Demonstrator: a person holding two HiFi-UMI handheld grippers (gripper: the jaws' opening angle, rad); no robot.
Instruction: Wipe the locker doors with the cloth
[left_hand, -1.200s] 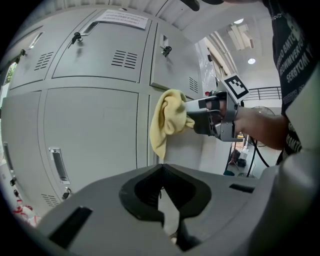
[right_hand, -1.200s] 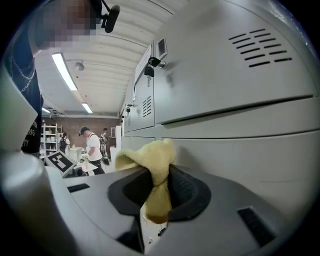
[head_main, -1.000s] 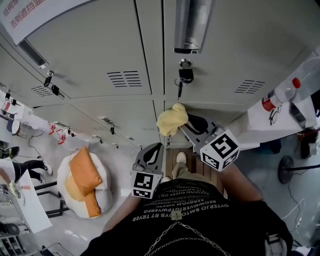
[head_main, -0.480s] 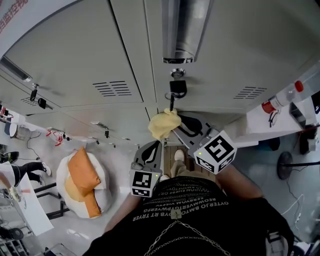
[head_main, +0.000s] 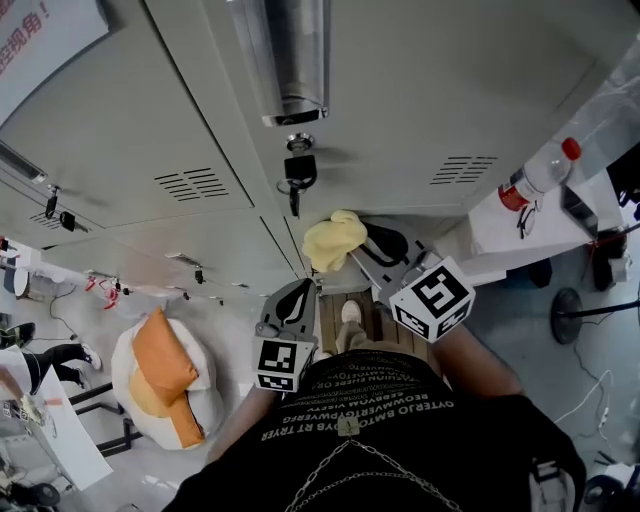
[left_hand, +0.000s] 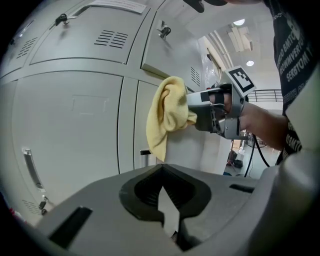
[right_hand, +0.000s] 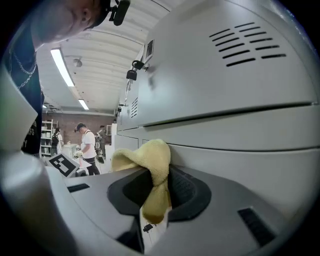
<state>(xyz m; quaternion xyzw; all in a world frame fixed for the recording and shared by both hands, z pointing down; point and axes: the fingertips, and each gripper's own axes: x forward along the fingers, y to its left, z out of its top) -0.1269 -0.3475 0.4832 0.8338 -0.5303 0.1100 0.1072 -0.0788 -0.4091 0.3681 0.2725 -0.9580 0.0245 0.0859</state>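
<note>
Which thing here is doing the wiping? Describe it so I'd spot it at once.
Start at the wall of grey metal locker doors. Below the black key hanging from one lock, the right claw pinches a soft yellow cloth. It is the only bright, crumpled thing against those grey panels.

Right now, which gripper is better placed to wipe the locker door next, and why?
The right gripper: its jaws are shut on the cloth, which lies against the locker door. The left gripper is shut on nothing and held back from it.
</note>
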